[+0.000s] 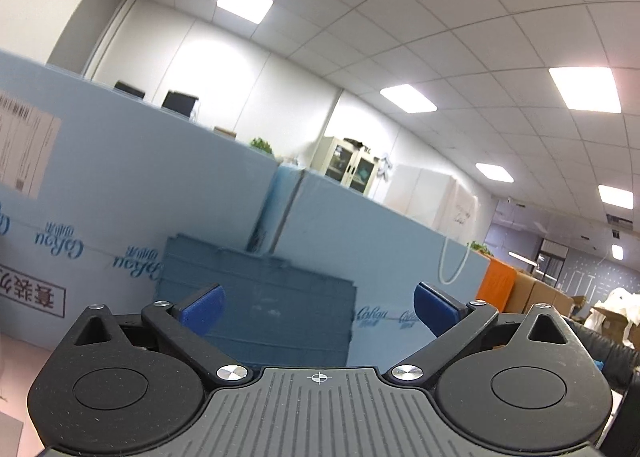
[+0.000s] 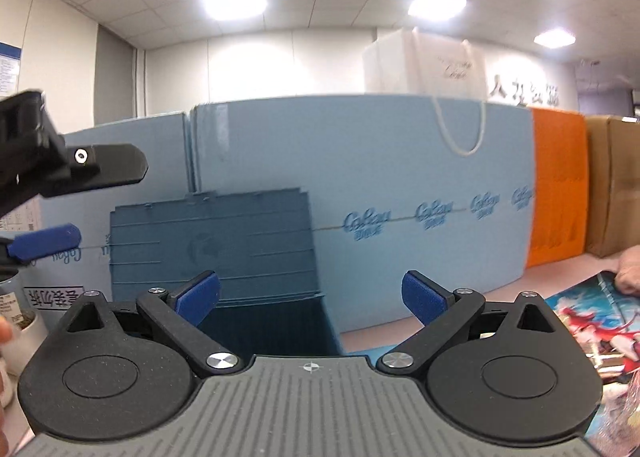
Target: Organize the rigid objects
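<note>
Straight ahead of both grippers stands the dark blue crate [image 2: 216,241], against light blue foam boards [image 2: 400,177]. Left gripper [image 1: 320,309] & right gripper [image 2: 312,297] are both spread wide, w/ nothing between. Probably best: lower slowly, find next item before closing.

1. The left gripper [image 1: 319,307] has a black frame, deep blue pads [image 1: 202,311] and a grey ribbed base.
2. The right gripper [image 2: 311,299] shows the same black, blue and grey.
3. The crate [image 2: 212,241] is dark slate blue with thin horizontal ridge lines.
4. The foam boards [image 2: 380,161] are pale blue, printed with a repeated darker blue script logo.
5. The orange panel [image 2: 558,185] is plain bright orange; the carton [image 2: 614,185] beside it is brown.
6. The paper bag [image 2: 424,61] is white with a white cord handle.
7. The tabletop [image 2: 400,331] is pale pink.
8. The printed mat [image 2: 592,317] carries a multicoloured picture in blue, red and white.
</note>
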`<state>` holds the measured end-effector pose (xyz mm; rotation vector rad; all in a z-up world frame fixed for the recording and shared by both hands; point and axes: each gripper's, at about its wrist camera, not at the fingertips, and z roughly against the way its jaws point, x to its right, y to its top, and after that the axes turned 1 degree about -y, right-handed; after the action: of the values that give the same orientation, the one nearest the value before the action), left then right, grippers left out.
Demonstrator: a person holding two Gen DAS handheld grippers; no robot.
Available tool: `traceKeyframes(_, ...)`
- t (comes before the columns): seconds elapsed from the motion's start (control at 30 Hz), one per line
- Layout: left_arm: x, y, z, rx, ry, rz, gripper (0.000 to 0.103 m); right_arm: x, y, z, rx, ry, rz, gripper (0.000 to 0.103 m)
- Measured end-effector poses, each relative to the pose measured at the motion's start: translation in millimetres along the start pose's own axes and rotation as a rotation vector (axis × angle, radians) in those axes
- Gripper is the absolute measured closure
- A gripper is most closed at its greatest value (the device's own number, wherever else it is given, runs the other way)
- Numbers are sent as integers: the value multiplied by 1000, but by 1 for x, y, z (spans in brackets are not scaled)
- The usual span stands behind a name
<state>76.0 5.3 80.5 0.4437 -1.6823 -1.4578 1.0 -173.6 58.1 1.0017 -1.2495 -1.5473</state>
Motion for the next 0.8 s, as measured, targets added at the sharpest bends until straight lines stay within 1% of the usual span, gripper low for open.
traceKeyframes(0.1, 17, -1, 7, 41, 2, -50, 0, 13, 1, 13, 46, -6, -25, 3)
traceKeyframes(0.17, 29, -2, 12, 63, 20, -84, 0, 24, 3, 20, 69, 2, -62, 0)
traceKeyframes(0.27, 45, -5, 21, 94, 40, -138, 0, 36, 3, 31, 104, -2, -101, 0)
traceKeyframes(0.37, 56, -9, 32, 128, 39, -194, 0, 44, 1, 37, 118, -5, -130, 0)
traceKeyframes(0.43, 61, -10, 39, 150, 61, -224, 0, 47, -2, 39, 117, -2, -148, 0)
traceKeyframes(0.53, 61, -12, 49, 162, 118, -248, 0, 47, -7, 41, 110, 22, -163, 0)
traceKeyframes(0.67, 54, -15, 60, 178, 248, -277, 0, 45, -14, 45, 117, 67, -174, 0)
traceKeyframes(0.8, 44, -25, 70, 192, 344, -329, 0, 41, -23, 49, 119, 84, -176, 0)
